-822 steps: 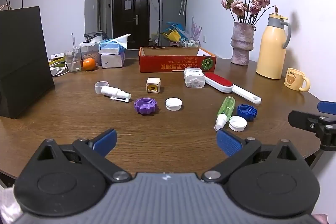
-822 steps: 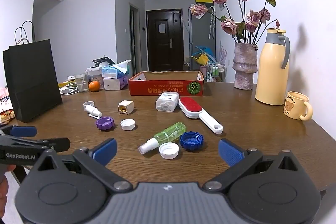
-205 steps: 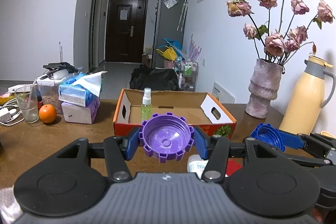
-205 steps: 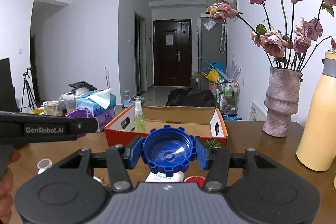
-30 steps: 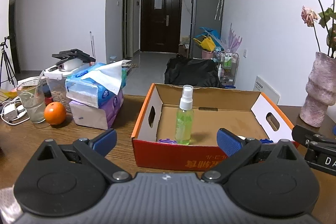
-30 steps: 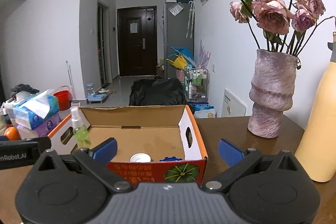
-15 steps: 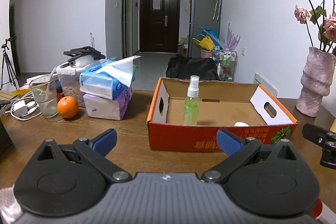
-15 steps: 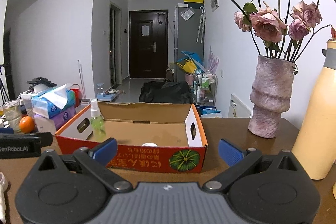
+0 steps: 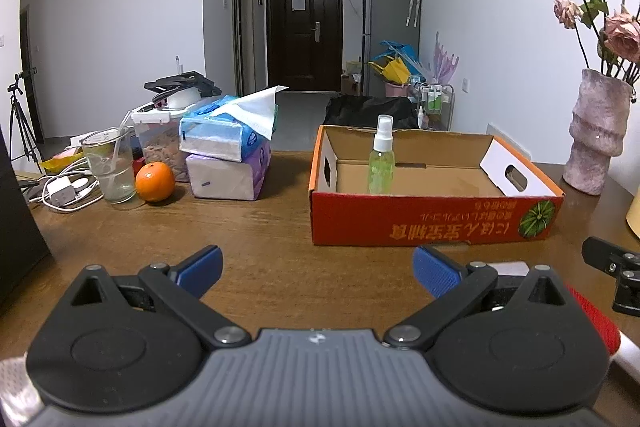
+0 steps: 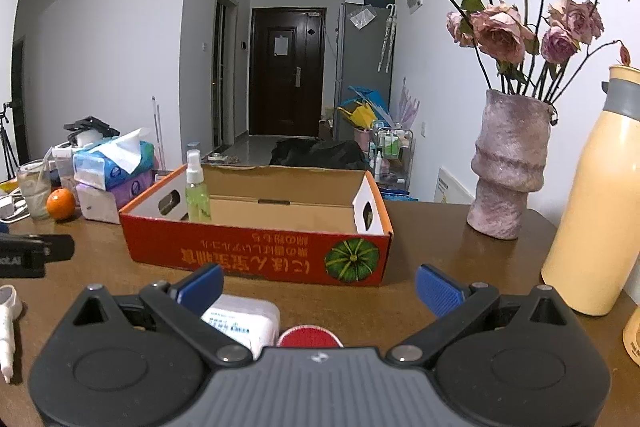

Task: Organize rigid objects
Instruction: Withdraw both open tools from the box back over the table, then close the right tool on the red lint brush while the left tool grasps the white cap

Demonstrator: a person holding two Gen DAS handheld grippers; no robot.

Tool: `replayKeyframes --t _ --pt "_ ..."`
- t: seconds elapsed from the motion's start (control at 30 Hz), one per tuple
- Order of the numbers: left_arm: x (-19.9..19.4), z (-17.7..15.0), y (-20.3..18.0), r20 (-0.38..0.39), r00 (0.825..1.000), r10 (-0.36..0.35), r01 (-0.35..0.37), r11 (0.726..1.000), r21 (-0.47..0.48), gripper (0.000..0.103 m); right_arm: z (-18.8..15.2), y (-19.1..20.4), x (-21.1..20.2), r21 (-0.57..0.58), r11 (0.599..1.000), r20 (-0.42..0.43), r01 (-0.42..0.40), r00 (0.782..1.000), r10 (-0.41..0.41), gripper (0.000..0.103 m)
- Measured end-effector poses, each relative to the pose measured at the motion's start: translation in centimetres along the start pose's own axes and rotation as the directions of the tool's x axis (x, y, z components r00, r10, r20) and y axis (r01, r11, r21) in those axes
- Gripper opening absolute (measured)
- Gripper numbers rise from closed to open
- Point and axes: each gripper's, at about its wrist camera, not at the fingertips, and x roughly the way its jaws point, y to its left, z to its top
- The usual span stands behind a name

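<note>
I have drawn both tools back from the cardboard box [image 9: 436, 219] since half a second ago; it now sits farther off and lower in both views. My left tool [image 9: 316, 267] gapes wide with nothing between its blue pads, and my right tool [image 10: 318, 285] is spread just as wide and empty. The green spray bottle [image 9: 382, 163] stands upright inside the box near its left wall. Under my right tool lie a white case [image 10: 244, 319] and the red lint brush [image 10: 310, 337], near the box's front. The brown bench [image 9: 260, 239] carries tissue packs [image 9: 228, 155], an orange [image 9: 155, 182] and a glass [image 9: 110, 167] at far left; a vase [image 10: 508, 163] of dried roses and a yellow flask [image 10: 600, 207] stand right. A dark door [image 9: 304, 27] closes the hallway beyond.
</note>
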Motion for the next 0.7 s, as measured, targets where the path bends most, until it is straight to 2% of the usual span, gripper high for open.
replayKeyframes --t 0.33,0.7 --pt "-1.9 -1.7 0.6 -0.016 1.000 -0.013 0.013 1.000 0.006 0.103 -2.1 -0.4 -2.3 0.038 0.999 0.027 0.015 1.000 -0.016 0.103" --pt "-3.6 -3.5 1.7 -0.039 0.999 -0.019 0.019 1.000 0.002 0.103 -3.7 -0.6 -4.1 0.018 1.000 -0.006 0.024 1.000 -0.024 0.102"
